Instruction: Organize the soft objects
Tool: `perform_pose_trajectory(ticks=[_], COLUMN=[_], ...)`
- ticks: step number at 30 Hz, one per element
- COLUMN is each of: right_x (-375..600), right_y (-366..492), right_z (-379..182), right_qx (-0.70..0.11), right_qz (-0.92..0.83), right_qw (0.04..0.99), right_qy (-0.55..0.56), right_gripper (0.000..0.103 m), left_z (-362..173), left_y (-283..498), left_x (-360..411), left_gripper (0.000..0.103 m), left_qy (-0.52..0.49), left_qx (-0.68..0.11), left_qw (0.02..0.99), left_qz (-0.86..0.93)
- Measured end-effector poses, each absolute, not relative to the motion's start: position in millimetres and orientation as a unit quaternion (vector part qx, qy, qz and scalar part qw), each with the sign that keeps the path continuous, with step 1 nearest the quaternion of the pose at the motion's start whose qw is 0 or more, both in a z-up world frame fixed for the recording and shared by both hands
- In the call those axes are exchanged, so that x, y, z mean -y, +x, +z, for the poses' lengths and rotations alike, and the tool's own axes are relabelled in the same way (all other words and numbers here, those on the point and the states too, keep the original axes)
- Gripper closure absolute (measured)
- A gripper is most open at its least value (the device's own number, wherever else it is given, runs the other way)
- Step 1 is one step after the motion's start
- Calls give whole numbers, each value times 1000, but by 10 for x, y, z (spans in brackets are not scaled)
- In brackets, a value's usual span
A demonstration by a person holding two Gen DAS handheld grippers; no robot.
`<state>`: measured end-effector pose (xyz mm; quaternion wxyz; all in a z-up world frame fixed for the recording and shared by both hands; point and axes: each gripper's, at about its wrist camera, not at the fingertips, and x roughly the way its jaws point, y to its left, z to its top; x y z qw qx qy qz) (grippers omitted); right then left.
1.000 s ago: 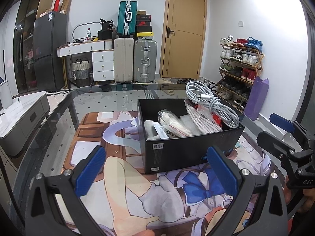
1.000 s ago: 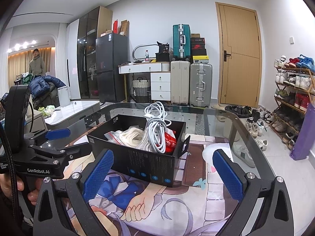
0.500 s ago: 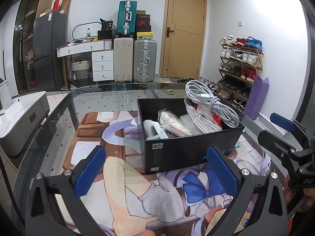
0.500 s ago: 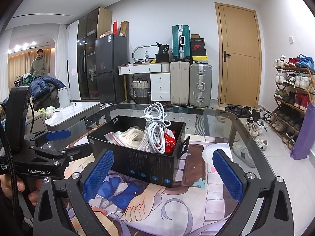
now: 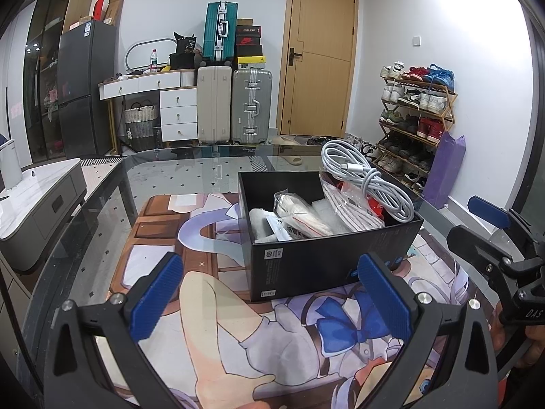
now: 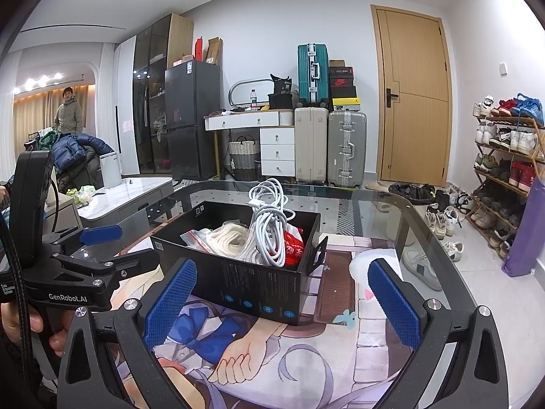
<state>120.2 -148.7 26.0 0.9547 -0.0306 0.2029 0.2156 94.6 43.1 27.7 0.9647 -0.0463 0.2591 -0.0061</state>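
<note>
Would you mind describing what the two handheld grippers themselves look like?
Both are matte black frames with silver screws and two fingers faced with textured blue pads. The left gripper shows white "GenRobot.AI" lettering on its side in the right wrist view; the right gripper shows "DAS". A black braided cable runs beside the left one.

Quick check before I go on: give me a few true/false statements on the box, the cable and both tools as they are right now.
1. The left tool is open and holds nothing. True.
2. The white cable lies flat on the mat beside the box. False: it sits coiled in the black box, rising above the rim.
3. The right tool is shut on a bag. False: it is open and empty.
4. The box stands on the printed mat. True.
</note>
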Motion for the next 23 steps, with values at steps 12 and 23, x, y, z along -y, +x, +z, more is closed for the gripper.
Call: perform_pose_trajectory(ticks=[12,23], right_x=[1489,1489], right_y=[1201,1198], right_z=[256,253], right_qx=[-203,-202], right_qz=[216,216], right_qw=[955,955], right_qy=[-30,-30], right_gripper=[1,0], left_z=[278,283], left_y=[946,933], left_x=[-430,-427], left_gripper=[0,0], left_qy=[-47,-45], left_qx=[-259,-256], left_qw=[965,966], left_qz=[-6,-5])
